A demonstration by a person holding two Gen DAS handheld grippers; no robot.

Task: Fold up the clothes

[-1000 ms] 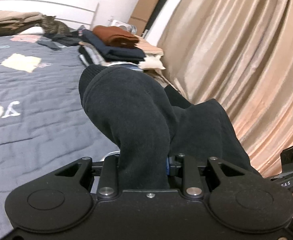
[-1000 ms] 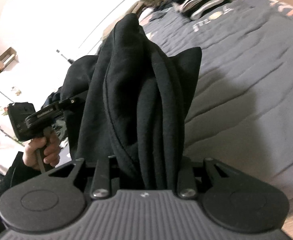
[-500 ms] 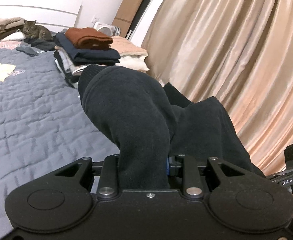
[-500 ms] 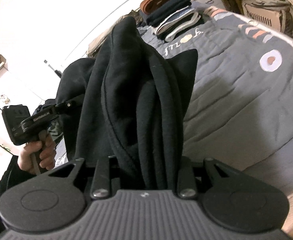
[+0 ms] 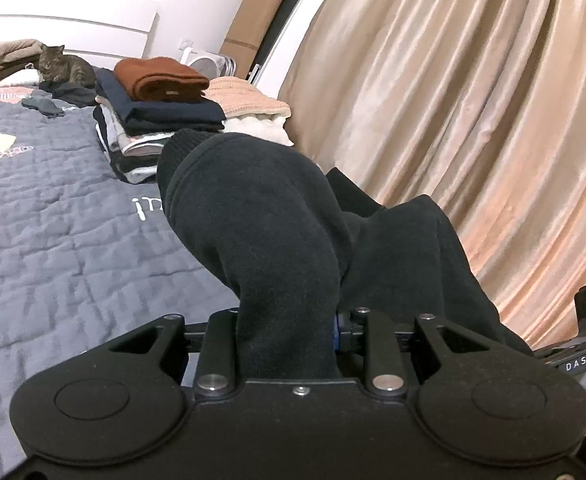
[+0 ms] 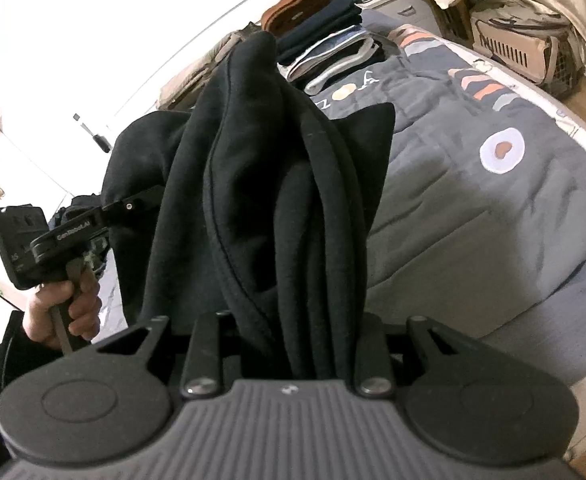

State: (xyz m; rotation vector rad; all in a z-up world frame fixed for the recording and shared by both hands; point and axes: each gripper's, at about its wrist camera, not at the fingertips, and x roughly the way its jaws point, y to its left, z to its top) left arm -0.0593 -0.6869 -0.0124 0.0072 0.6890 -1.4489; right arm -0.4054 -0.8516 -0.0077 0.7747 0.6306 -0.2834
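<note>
Left wrist view: black fleece garment [image 5: 277,240] pinched thick in left gripper [image 5: 289,344] and right gripper [image 6: 293,344]; risk: bunched layers slipping, or swinging into folded stack [image 5: 161,120].

home bedroom: quilted bed [image 5: 53,240], curtains [image 5: 473,120], cat [image 5: 63,66]

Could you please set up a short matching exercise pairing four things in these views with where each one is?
Things:
1. black garment
2. rust-brown sweater
3. tabby cat
4. beige curtain

Places:
A. top of the folded stack on the bed
B. hanging along the far side of the bed
C. clamped in both grippers
D. lying by the headboard

Pairs: 1-C, 2-A, 3-D, 4-B
</note>
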